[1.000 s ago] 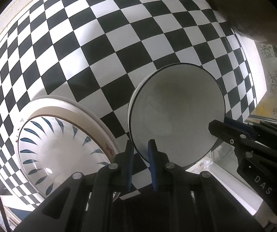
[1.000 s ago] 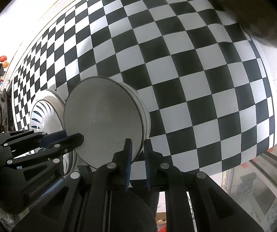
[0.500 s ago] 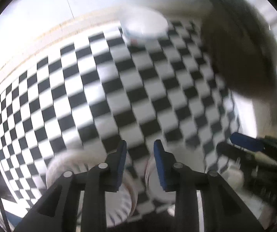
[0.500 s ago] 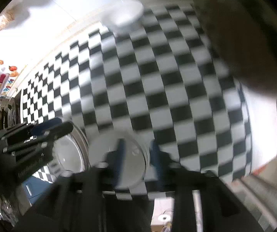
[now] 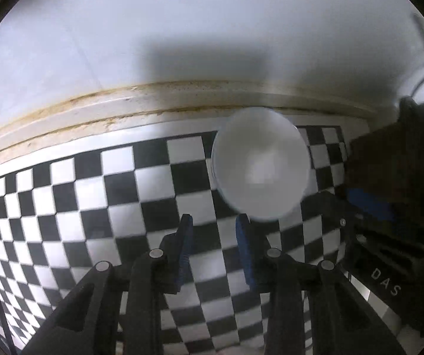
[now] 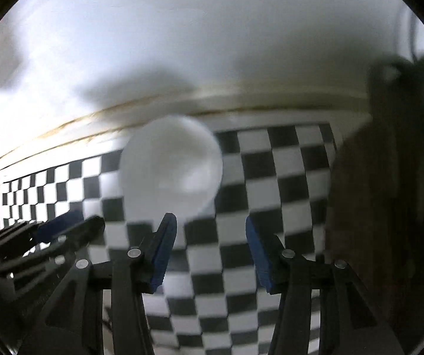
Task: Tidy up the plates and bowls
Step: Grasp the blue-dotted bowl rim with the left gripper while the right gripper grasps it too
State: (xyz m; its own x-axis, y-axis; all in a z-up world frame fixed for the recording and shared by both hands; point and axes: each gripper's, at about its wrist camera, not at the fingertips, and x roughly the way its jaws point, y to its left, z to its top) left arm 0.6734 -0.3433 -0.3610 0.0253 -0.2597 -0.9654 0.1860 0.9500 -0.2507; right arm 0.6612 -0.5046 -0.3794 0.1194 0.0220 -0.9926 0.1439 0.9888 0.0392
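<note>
White bowl [image 5: 260, 167] on checkered cloth [image 5: 93, 195], seemingly empty though blurred, left gripper [image 5: 213, 244] slightly parted, right gripper [image 6: 210, 250] opening wider, both holding nothing

A bowl [image 5: 260, 167] stands on the worktop [image 5: 99, 207] close to its far edge, with the wall [image 5: 182, 29] rising behind it. In the left wrist view the left claw [image 5: 213, 236] hangs over the worktop just before the bowl, the bowl lying ahead and slightly right of it; the right claw [image 5: 368, 207] shows at the right. In the right wrist view the bowl lies ahead and left of that claw. Nothing sits between either claw's fingers.
</note>
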